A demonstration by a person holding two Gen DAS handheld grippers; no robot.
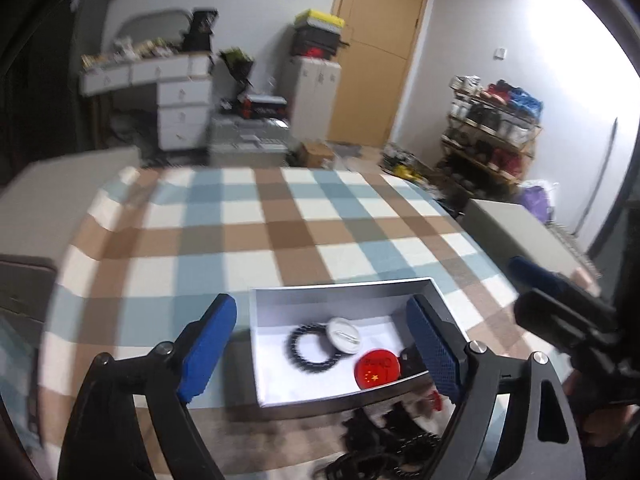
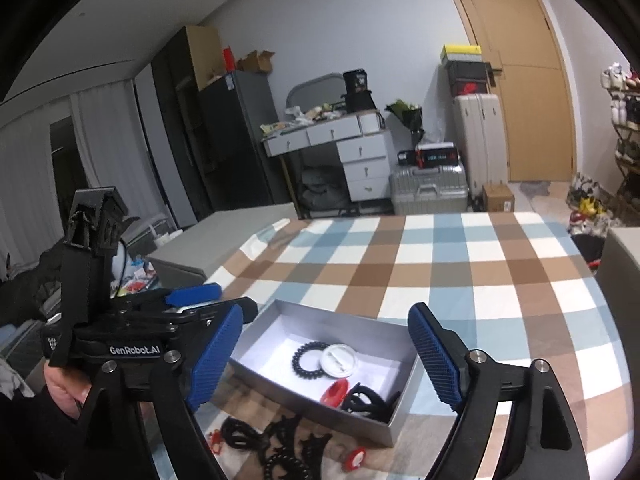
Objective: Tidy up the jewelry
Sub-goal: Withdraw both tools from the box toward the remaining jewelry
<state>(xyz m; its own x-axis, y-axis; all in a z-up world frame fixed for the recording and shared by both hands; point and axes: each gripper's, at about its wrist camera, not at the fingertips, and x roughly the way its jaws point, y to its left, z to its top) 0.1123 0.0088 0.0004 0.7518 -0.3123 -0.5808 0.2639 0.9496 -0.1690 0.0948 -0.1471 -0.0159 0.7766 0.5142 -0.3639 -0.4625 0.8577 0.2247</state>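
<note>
A shallow white box (image 1: 340, 286) sits on the checked cloth. It holds a black bead bracelet (image 1: 312, 348), a white round badge (image 1: 344, 336) and a red round badge (image 1: 378, 368). My left gripper (image 1: 320, 344) hangs open above the box, its blue pads touching nothing. The right wrist view shows the same box (image 2: 312, 404) with the bracelet (image 2: 306, 358), white badge (image 2: 338, 360), a red piece (image 2: 336, 392) and a black clip (image 2: 368, 400). My right gripper (image 2: 326, 360) is open over it and holds nothing. Loose black jewelry (image 2: 272, 448) lies in front of the box.
The table (image 2: 460, 280) wears a blue, brown and white checked cloth. Small red pieces (image 2: 354, 458) lie among the loose black jewelry (image 1: 380, 440). A hand (image 2: 60, 392) holds the left gripper (image 2: 228, 299) at the left. The right gripper (image 1: 528, 292) shows at the right edge.
</note>
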